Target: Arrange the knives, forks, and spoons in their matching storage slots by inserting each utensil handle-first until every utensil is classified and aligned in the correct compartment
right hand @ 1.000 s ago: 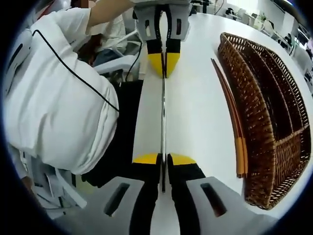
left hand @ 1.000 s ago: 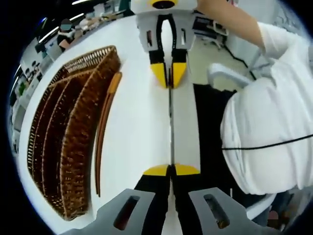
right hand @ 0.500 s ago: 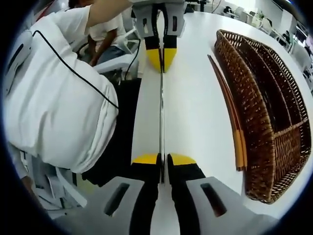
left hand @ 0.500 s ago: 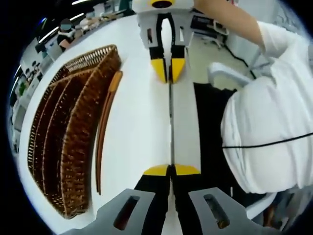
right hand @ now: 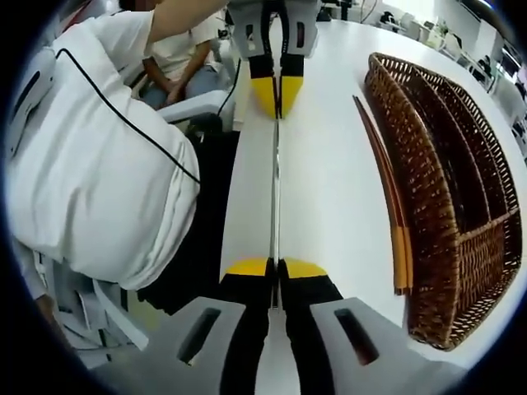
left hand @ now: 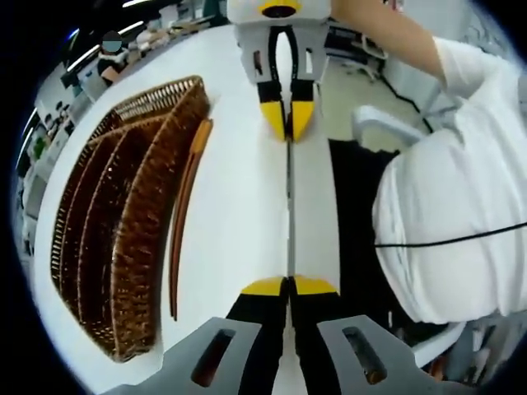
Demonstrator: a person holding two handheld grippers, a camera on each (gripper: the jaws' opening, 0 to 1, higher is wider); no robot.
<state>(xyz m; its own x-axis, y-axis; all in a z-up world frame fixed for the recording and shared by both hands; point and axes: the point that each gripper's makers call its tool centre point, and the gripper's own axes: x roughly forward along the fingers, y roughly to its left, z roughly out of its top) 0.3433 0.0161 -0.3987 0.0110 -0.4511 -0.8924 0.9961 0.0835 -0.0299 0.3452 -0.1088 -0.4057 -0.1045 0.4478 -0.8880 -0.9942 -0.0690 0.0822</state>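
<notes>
Jaws of both grippers clamp one thin utensil end to end; wicker tray alongside — bare table between.

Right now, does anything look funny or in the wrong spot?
Yes. Two long brown utensils lie on the white table beside the wicker tray, not in its slots. Both grippers, left and right, pinch opposite ends of one thin metal utensil.

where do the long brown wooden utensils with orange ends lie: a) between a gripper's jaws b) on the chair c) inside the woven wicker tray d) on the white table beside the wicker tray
d: the long brown wooden utensils lie on the white table just outside the wall of the woven wicker tray, not in any of its slots.
</notes>
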